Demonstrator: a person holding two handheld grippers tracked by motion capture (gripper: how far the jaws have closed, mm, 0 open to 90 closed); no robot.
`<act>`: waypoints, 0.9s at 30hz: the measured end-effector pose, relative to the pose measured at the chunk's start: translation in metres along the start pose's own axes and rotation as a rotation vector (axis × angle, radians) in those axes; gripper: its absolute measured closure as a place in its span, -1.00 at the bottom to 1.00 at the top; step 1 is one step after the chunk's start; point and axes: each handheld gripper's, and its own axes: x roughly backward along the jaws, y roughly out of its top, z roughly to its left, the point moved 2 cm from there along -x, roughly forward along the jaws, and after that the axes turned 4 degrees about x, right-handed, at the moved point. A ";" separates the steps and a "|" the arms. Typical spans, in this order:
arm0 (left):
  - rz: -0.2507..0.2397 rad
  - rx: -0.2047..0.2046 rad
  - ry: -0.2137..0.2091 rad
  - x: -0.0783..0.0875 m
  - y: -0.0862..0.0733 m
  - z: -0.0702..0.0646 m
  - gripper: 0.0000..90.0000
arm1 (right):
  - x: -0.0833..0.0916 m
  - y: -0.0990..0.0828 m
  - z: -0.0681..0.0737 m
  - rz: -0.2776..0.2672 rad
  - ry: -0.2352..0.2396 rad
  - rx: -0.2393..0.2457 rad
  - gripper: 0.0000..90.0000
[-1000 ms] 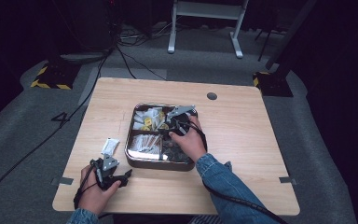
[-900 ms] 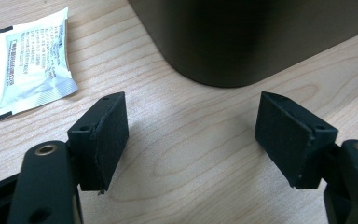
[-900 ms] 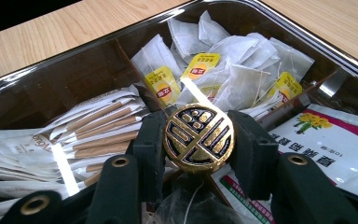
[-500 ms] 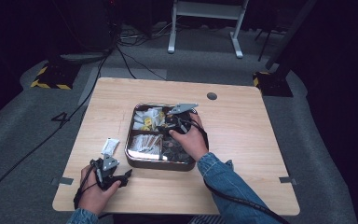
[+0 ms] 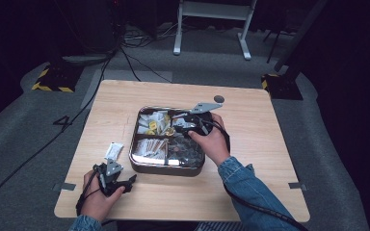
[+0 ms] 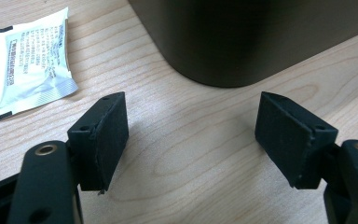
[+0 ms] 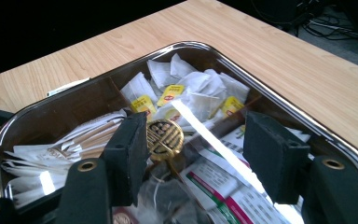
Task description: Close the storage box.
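Observation:
A steel tray (image 5: 139,163) with compartments sits mid-table. My right gripper (image 5: 177,126) hovers over its back half; its jaws have just been opening. In the right gripper view that gripper (image 7: 198,135) stands open, and a round gold embossed piece (image 7: 164,136) rests against the left pad without being pinched. Tea bags with yellow tags (image 7: 170,93) lie beyond it. My left gripper (image 5: 129,183) rests near the table's front left, open and holding nothing (image 6: 193,112). A white sachet (image 6: 30,60) lies on the wood just beyond it.
Paper stick sachets (image 7: 60,149) fill the tray's front left section and printed packets (image 7: 233,196) lie at its right. The tray's dark wall (image 6: 261,37) rises close ahead of the left gripper. Bare wood (image 5: 270,144) stretches to the right of the tray.
The right gripper has lifted and drifted back over the tray, and its jaws have gone from shut to open. The left hand and the sachet have stayed put.

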 end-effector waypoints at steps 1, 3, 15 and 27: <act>0.000 0.000 0.000 0.000 0.000 0.000 -0.42 | 0.004 0.000 -0.001 -0.002 -0.002 0.003 -0.09; 0.000 0.000 0.000 0.000 0.000 0.000 -0.42 | 0.011 -0.001 -0.003 -0.005 -0.008 0.005 -0.09; 0.000 0.011 0.011 0.004 -0.004 0.005 -0.41 | 0.053 -0.011 -0.016 -0.032 -0.030 -0.019 -0.13; -0.003 0.019 0.016 0.007 -0.006 0.011 -0.41 | 0.093 -0.032 -0.036 -0.064 -0.081 -0.054 -0.15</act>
